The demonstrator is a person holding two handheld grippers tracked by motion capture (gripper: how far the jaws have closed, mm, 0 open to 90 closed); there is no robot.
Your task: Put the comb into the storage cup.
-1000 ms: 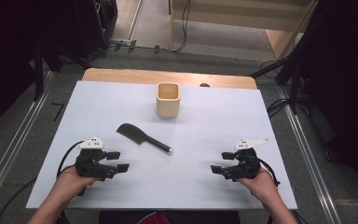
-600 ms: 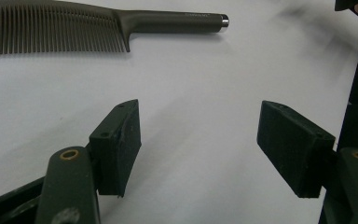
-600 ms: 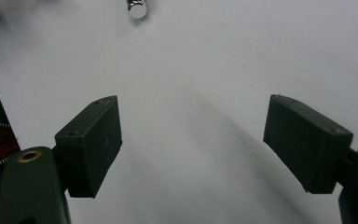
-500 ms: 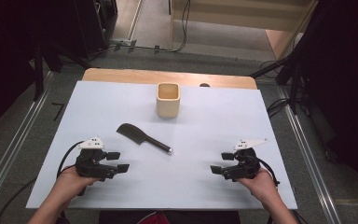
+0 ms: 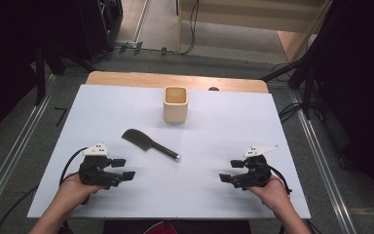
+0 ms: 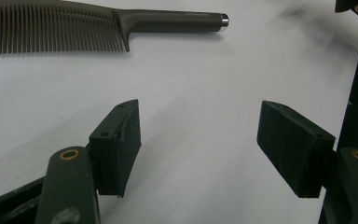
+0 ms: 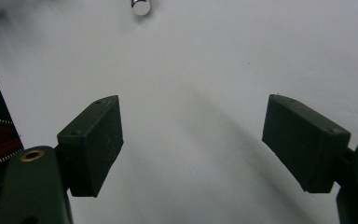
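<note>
Comb (image 5: 150, 144) flat on white bench (image 5: 214, 195), near left gripper (image 5: 125, 169), untouched. Both grippers' jaws wide, empty; right gripper (image 5: 228, 171) well apart. Pre-grasp step; next: reach, straddle handle, close.

Comb (image 5: 150, 144): dark olive-black, plain, shiny silver cap at handle end. Cup (image 5: 176, 104): pale cream-beige, no pattern, tan inside. Bench (image 5: 272, 126): white plain sheet over light wood, wood strip showing at far edge. Left gripper (image 5: 124, 169) and right gripper (image 5: 230, 171): black bodies, black jaws, brass-coloured rivets, light grey top plates. Floor: grey.
</note>
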